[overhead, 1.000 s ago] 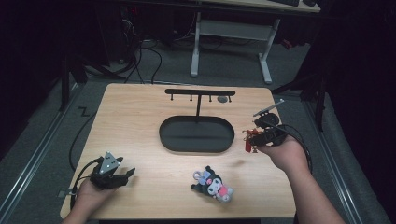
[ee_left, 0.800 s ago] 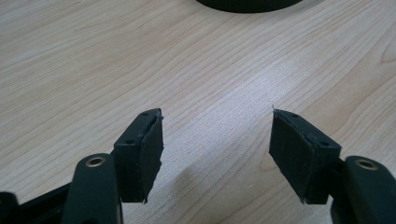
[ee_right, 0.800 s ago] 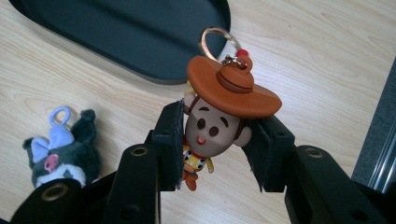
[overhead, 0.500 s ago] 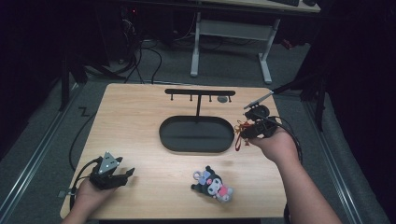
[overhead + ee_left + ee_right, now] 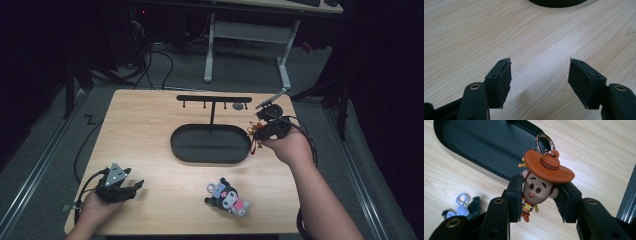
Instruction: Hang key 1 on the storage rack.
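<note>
My right gripper (image 5: 539, 195) is shut on a cowboy keychain figure (image 5: 541, 182) with an orange hat and a metal ring (image 5: 545, 141) on top. In the high view that gripper (image 5: 261, 131) hovers at the right end of the black oval tray (image 5: 210, 143), and the figure (image 5: 257, 135) shows red beside it. Behind the tray rises a black T-shaped rack (image 5: 213, 100) with small pegs. My left gripper (image 5: 132, 187) rests open on the wood at the front left; its pads (image 5: 504, 80) have bare table between them. A black plush keychain (image 5: 227, 196) lies near the front edge.
The wooden table (image 5: 145, 125) has open room left of the tray. The plush's blue clip (image 5: 461, 203) lies low left in the right gripper view. A small grey disc (image 5: 239, 106) sits under the rack's bar. Desk legs and cables stand on the floor behind.
My right hand has carried the cowboy figure leftward and slightly up, from the table's right side to the tray's right end. The left hand has stayed put.
</note>
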`<state>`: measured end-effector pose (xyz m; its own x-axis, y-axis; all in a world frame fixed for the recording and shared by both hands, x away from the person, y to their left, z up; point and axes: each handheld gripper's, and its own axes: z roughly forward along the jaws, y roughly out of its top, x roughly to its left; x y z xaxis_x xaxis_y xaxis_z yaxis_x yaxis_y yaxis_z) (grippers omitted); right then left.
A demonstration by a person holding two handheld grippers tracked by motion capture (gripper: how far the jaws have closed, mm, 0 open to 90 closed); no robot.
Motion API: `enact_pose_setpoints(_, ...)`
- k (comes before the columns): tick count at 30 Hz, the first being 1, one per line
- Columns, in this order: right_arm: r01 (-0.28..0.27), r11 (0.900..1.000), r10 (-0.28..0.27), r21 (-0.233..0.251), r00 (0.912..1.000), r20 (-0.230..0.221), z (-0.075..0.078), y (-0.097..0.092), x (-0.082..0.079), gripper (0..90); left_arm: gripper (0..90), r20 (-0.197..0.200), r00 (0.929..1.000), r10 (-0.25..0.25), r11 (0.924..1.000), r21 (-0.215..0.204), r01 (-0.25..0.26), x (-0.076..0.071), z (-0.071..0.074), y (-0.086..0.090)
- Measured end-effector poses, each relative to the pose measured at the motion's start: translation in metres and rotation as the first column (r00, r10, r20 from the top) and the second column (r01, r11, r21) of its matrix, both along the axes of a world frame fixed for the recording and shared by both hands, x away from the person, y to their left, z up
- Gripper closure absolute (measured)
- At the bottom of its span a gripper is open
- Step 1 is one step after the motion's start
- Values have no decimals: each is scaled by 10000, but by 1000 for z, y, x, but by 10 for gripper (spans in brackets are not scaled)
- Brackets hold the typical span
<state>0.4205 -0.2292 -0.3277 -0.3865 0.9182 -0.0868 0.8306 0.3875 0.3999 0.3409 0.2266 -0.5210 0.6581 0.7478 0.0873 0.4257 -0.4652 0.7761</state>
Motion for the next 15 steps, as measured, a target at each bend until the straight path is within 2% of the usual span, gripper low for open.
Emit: enact_pose_setpoints(15,68,9999,-67,-80,9998,172,6,6,16,599,353,-37,10000,-59,10000,-2,59,0,0,0)
